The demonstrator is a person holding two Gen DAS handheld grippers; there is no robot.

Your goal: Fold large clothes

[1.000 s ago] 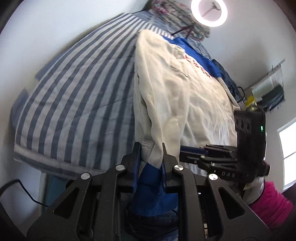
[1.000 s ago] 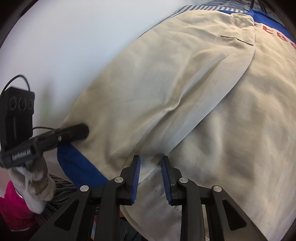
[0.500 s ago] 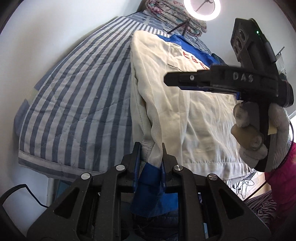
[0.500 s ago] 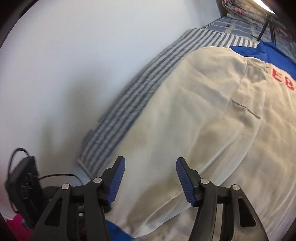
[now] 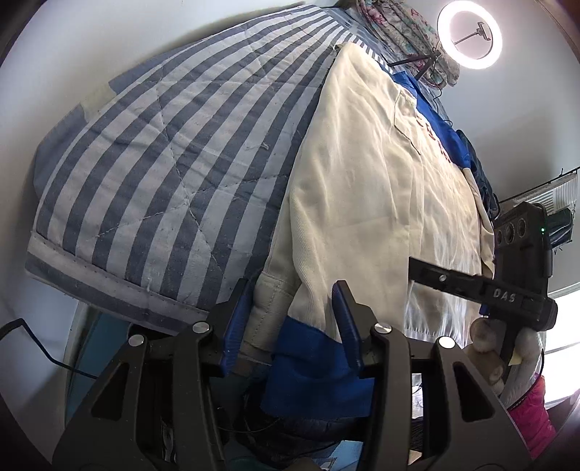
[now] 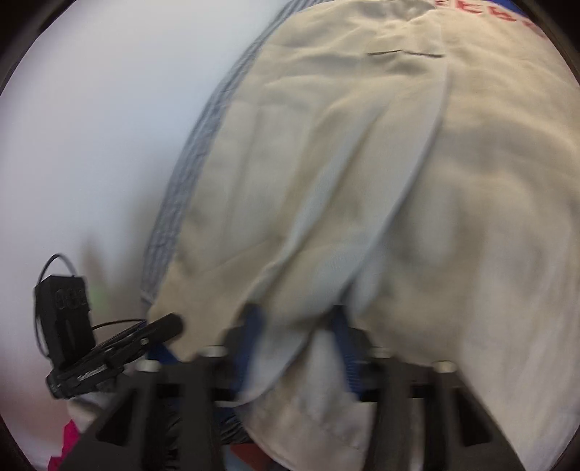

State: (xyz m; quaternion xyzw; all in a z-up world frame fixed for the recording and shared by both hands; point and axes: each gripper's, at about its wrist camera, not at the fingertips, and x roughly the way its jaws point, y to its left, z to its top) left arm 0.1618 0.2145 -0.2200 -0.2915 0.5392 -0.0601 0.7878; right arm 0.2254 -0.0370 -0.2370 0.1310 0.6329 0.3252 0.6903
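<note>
White walls closed in a bed spread with a blue-and-white striped quilt (image 5: 156, 174), and the cream jacket (image 5: 362, 188) lay lengthwise along its right half. Nearest the left wrist camera, the left gripper (image 5: 291, 319) sat at the jacket's near hem, its jaws opening; the cream edge and the blue cuff (image 5: 311, 366) hung between the blue pads (image 5: 344, 319) with a gap on either side, so nothing was pinched. Just to the right, the right gripper (image 5: 471, 286) reached across the hem's far corner, held in a light-gloved hand (image 5: 507, 347) above a pink sleeve (image 5: 533, 416). In its own blurred wrist view, the right gripper (image 6: 293, 326) had a fold of cream cloth between its pads and its jaws were closing; whether they already pressed the fabric could not be made out through the smear. Further up the jacket a pocket flap (image 5: 406, 119) showed, then red lettering (image 5: 431, 137) against a blue panel. Beyond the bed's head stood floral bedding (image 5: 395, 29) and a lit ring light (image 5: 470, 34).
</note>
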